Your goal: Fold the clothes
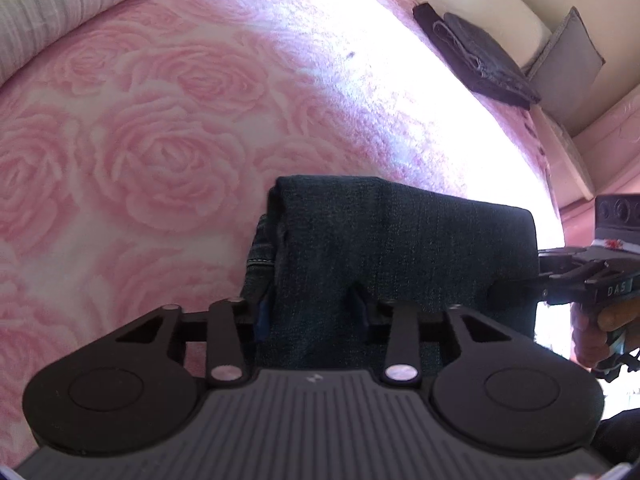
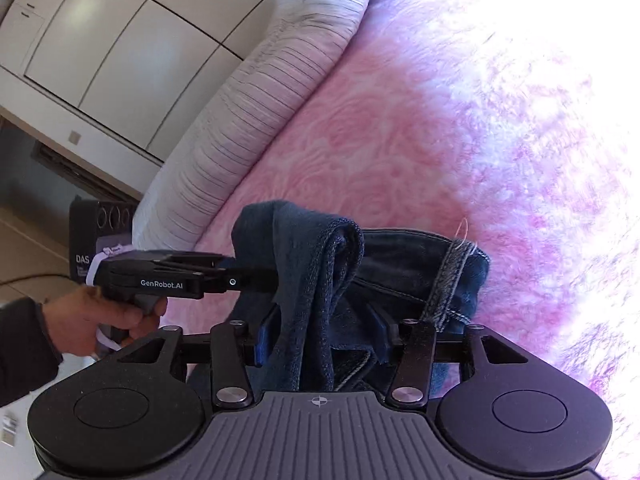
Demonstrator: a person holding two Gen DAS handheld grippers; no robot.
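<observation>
On the bed, over a pink rose-patterned blanket (image 1: 160, 152), lies a bundle of folded dark blue jeans (image 1: 400, 248), with both tools at it. From the left wrist camera, the left tool (image 1: 312, 312) reaches into the near edge of the denim; its blue-padded fingers (image 1: 262, 320) sit on either side of a thick fold, and the cloth fills the gap between them, so it looks clamped on the jeans. From the right wrist camera, the right tool (image 2: 324, 332) also has denim hanging between its fingers (image 2: 266, 340), but the jaws stand fairly wide and the pads seem loose around the cloth rather than pinching it. Each camera catches the other tool coming in from the side, held by a person's hand (image 2: 108, 316) in a dark sleeve. A long striped bolster (image 2: 256, 92) runs along the far edge of the bed, beside white cabinet doors (image 2: 100, 40). Near the bed's far corner, a dark folded garment (image 1: 476, 56) rests by a grey cushion (image 1: 568, 60).
</observation>
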